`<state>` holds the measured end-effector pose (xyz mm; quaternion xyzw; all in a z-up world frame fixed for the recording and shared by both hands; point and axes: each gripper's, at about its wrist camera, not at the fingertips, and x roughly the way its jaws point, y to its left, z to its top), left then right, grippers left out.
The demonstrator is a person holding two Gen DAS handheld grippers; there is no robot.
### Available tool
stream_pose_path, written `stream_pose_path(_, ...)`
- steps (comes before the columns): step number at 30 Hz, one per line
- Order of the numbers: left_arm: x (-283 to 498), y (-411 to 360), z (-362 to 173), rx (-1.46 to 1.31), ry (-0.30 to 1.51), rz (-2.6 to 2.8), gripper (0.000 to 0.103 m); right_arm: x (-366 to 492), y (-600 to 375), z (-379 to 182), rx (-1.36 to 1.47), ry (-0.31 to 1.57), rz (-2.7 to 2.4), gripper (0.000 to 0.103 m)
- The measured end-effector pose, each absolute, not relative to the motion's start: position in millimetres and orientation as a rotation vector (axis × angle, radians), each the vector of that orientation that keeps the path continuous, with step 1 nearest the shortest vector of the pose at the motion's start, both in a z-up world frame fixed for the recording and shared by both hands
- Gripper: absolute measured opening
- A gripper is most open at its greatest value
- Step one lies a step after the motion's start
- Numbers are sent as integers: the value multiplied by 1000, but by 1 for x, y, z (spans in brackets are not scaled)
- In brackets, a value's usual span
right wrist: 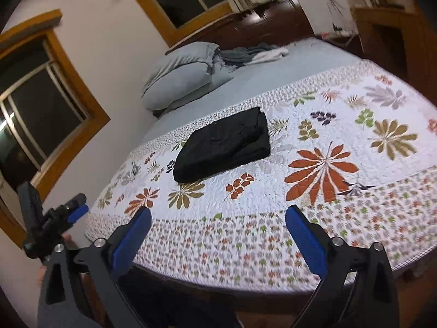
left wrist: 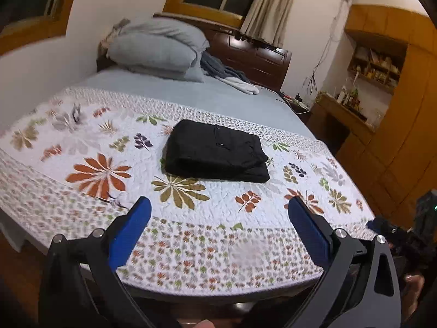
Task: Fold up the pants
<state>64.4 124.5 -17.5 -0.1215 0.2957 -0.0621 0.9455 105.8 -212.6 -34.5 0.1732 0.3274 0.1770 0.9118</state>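
The black pants (left wrist: 215, 155) lie folded into a compact rectangle on the floral quilt (left wrist: 95, 142), near the middle of the bed. They also show in the right wrist view (right wrist: 224, 145). My left gripper (left wrist: 218, 205) is open and empty, held back near the bed's front edge, well short of the pants. My right gripper (right wrist: 218, 214) is open and empty, also back at the bed's edge. The left gripper (right wrist: 79, 209) shows at the left of the right wrist view, off the bed.
A grey folded duvet (left wrist: 161, 46) and loose grey clothes (left wrist: 229, 75) lie at the head of the bed by the dark headboard (left wrist: 254, 54). A wooden cabinet with cluttered shelves (left wrist: 382, 87) stands to the right. Windows (right wrist: 41, 104) line the left wall.
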Motion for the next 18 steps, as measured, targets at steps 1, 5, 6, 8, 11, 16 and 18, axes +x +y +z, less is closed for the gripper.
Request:
stream_pose_path(1, 54, 120, -13, -228, 593, -111, 100, 96, -208, -29, 321, 666, 356, 99)
stream_pose_path(5, 27, 107, 0, -194, 611, -95, 100, 66, -189, -8, 199, 633, 338, 99)
stream_pose_path(6, 22, 104, 3, -187, 620, -97, 100, 59, -183, -3, 171, 627, 339, 99)
stream_pose_path(8, 9, 98, 9, -185, 630, -88, 100, 46, -175, 4, 137, 620, 353, 99)
stream_pose_path(11, -7, 93, 14, -194, 628, -77, 100, 30, -168, 11, 113, 609, 356, 99)
stream_pose_path(16, -31, 84, 25, -155, 606, -1, 100, 16, -165, 12, 153, 629, 387, 99)
stream_pose_path(18, -41, 81, 30, -131, 589, 28, 100, 12, -162, 11, 150, 634, 390, 99)
